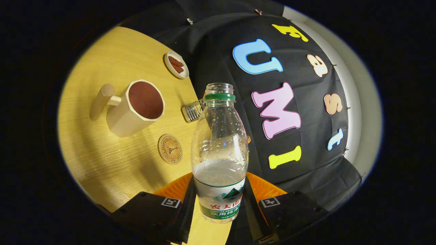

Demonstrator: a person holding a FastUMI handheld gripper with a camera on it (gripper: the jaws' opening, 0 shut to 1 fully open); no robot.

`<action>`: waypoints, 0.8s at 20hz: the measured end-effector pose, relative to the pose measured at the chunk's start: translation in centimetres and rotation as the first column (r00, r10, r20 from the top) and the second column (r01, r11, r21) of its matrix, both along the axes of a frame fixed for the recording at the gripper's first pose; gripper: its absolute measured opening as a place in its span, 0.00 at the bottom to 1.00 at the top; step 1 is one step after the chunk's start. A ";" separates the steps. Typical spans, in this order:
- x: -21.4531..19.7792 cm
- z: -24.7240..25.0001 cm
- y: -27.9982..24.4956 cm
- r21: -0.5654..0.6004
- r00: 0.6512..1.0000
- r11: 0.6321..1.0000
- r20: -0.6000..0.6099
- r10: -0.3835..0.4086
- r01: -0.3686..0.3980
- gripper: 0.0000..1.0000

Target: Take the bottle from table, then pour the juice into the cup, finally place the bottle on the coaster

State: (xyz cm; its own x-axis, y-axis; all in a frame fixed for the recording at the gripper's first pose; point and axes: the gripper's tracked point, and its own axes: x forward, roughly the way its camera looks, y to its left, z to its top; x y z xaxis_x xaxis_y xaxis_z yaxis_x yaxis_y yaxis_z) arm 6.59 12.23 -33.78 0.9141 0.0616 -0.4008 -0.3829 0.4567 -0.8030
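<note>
Clearly the gripper grasps the open bottle low at its label, both fingers pressing. Held beside the cup, it seems light, thin-walled, wet and slippery; a firm low hold suits it.

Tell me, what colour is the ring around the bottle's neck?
Green, in the gripper view: clear plastic bottle, ring.

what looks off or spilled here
Small droplets lie scattered on the table between the cup and the coaster, likely a spill. The bottle, uncapped and part full, is clamped between the gripper fingers.
</note>
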 end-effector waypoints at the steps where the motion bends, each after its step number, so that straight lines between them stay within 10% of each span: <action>1: -0.1 -0.1 0.1 -0.017 1.000 1.000 -0.003 0.007 -0.007 0.70; 16: 1.3 -1.7 1.2 -0.261 0.992 0.957 -0.055 0.114 -0.124 0.70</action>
State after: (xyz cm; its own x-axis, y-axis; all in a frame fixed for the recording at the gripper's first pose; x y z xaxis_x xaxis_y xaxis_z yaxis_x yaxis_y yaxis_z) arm 7.86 13.45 -35.45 0.8900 0.0564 -0.4525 -0.4548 0.1800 -0.8722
